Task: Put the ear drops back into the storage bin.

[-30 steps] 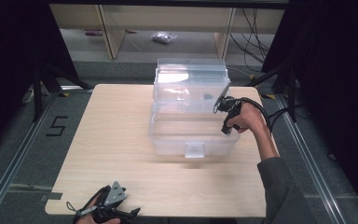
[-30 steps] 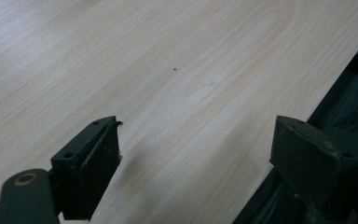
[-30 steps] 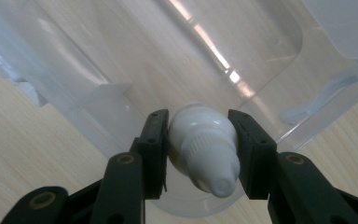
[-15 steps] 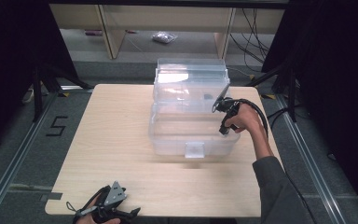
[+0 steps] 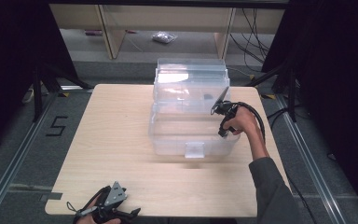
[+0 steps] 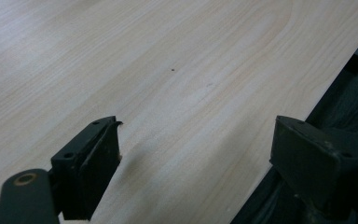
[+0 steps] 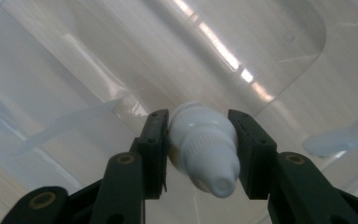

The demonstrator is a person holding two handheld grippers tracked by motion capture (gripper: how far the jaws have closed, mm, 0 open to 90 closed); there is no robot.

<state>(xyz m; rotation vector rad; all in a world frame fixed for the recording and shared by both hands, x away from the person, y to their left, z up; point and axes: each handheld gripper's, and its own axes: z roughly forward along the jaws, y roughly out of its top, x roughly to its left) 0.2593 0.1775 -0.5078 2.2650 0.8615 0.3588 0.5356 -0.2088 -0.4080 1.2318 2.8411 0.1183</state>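
Clear plastic storage box standing open at the middle of the pale wooden tabletop, lid swung up at the far side toward the upper centre of the high view. Bare see-through floor inside, wood grain showing through it, with a small dark patch by the right wall too small to identify. A white latch tab at the middle of the near wall. Right gripper over the box's right rim, right of centre in the high view, jaws clamped on a white bottle. In the right gripper view, that bottle held at lower centre of the frame between the two black pads, ribbed white cap pointing toward the camera, rounded shoulder behind it, above the box's transparent floor and curved walls. Lower body of the bottle hidden behind its own cap and the pads; label and full shape impossible to make out. In the high view, bottle too small and covered by hand and gripper to pick out. Left gripper low at the bottom left of the high view, at the tabletop's near edge, partly cut off by the frame. Left gripper's jaws wide apart over bare wood in the left gripper view, nothing between them.
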